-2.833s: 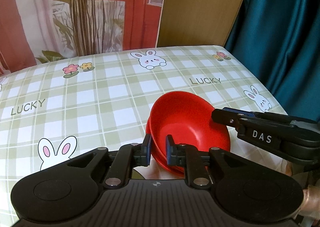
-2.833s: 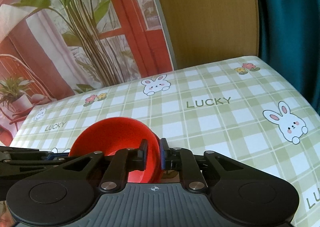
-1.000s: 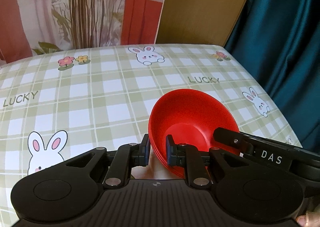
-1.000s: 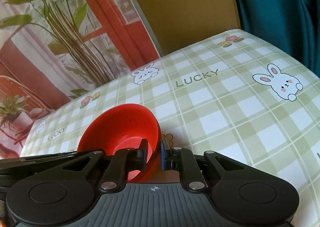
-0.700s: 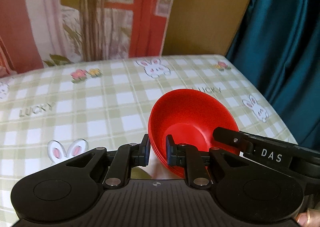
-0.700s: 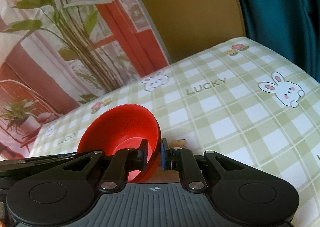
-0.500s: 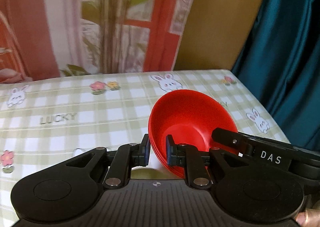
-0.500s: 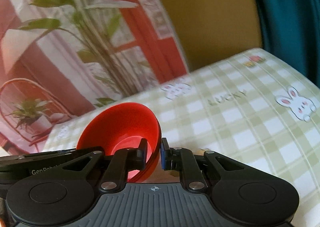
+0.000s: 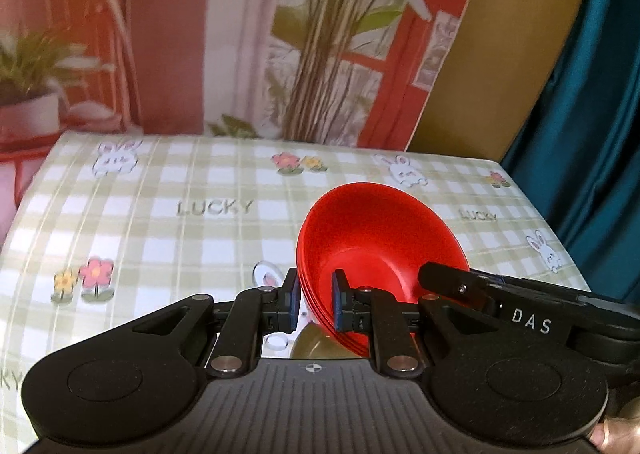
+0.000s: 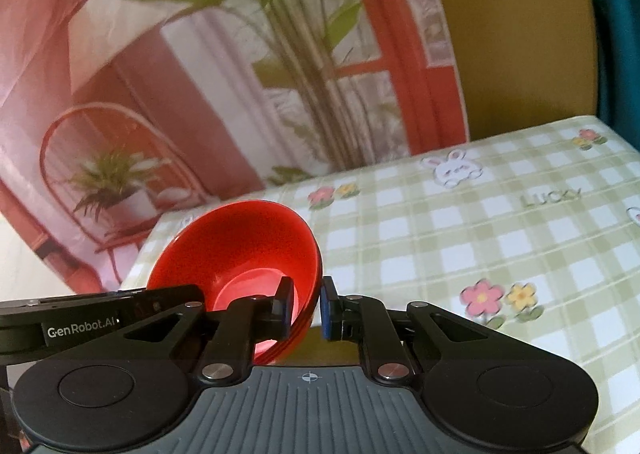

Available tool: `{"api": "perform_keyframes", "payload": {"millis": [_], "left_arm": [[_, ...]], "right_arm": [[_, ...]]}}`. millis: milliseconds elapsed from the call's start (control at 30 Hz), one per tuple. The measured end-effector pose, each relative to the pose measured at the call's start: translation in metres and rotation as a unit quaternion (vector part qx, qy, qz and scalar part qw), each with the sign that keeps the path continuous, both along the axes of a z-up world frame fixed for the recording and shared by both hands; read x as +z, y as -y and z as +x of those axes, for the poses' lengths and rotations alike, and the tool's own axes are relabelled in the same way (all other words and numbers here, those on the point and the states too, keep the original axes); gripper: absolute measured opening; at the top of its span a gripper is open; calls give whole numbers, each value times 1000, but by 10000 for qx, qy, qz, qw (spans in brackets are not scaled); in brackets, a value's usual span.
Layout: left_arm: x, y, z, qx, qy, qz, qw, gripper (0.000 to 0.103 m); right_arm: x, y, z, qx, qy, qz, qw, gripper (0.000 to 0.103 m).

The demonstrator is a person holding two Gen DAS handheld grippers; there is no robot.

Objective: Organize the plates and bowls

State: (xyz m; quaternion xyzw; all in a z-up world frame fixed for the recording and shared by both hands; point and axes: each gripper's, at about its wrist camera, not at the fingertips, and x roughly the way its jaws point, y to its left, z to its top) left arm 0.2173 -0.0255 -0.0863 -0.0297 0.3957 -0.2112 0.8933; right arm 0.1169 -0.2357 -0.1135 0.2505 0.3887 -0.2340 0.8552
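While both my grippers share one load, my left gripper (image 9: 316, 300) is clamped on the near-left rim of the red bowl stack (image 9: 380, 238), and my right gripper (image 10: 306, 308) is clamped on its opposite rim. Rim edges suggest several nested bowls; exact number undeterminable. The stack is held tilted above the checked tablecloth (image 9: 160, 230).

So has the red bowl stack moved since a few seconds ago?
Yes. The red bowl stack has shifted leftward across the tablecloth, toward its left edge.
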Motion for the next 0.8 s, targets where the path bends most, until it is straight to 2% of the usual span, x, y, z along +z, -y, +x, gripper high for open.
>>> {"api": "perform_keyframes", "payload": {"millis": [233, 433, 800], "left_arm": [[-16, -12, -9, 51, -219, -217, 9995, 17], [-22, -11, -22, -20, -318, -325, 9990, 18], [-38, -6, -45, 25, -381, -141, 9992, 18]], "right_arm": [[-7, -22, 2, 101, -177, -123, 9997, 12], [-11, -23, -10, 111, -303, -160, 9994, 12], [-26, -26, -39, 96, -487, -39, 9988, 12]]}}
